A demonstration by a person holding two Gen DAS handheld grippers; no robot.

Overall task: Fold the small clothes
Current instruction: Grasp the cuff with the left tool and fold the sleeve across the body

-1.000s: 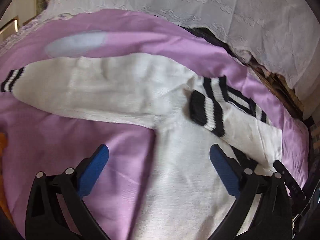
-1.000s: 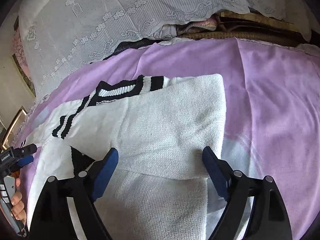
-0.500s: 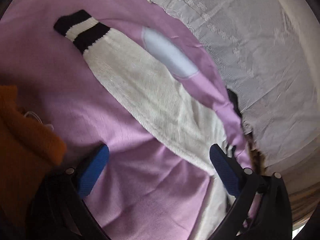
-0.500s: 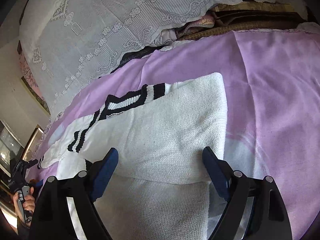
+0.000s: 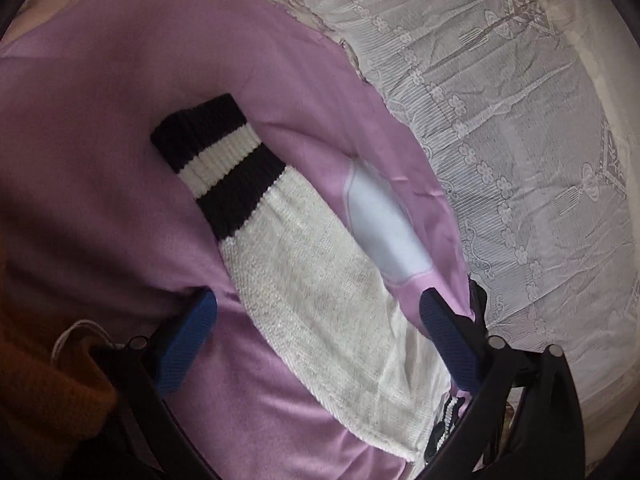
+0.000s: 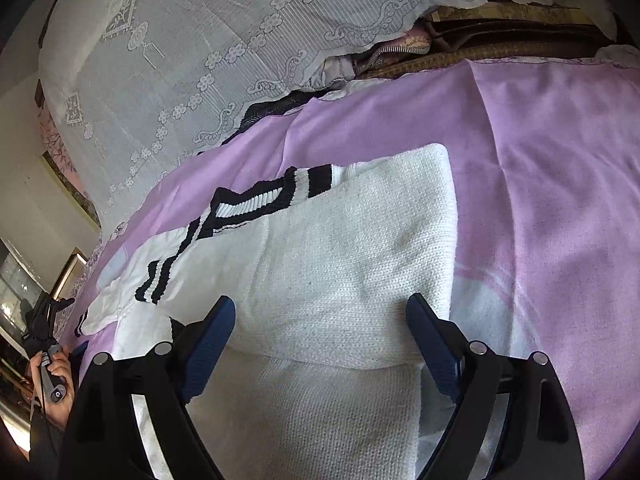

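White knit sweater (image 6: 340, 272) spread flat on lilac bedsheet (image 6: 552, 168), one sleeve already folded across the body, the other sleeve (image 5: 320, 292) with black-striped cuff (image 5: 224, 164) stretched out between wide-apart left gripper (image 5: 320, 344) jaws, right gripper (image 6: 320, 344) likewise spread, gripping nothing.

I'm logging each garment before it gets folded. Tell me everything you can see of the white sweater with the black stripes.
The white sweater is a chunky knit with black-and-white striped ribbing at its neckline and cuffs. It lies flat on the lilac sheet, one side already folded over the body. The other sleeve stretches out straight across the sheet and ends in a ribbed cuff with two black bands around a white one. Nothing grips it: both grippers hover open above it.
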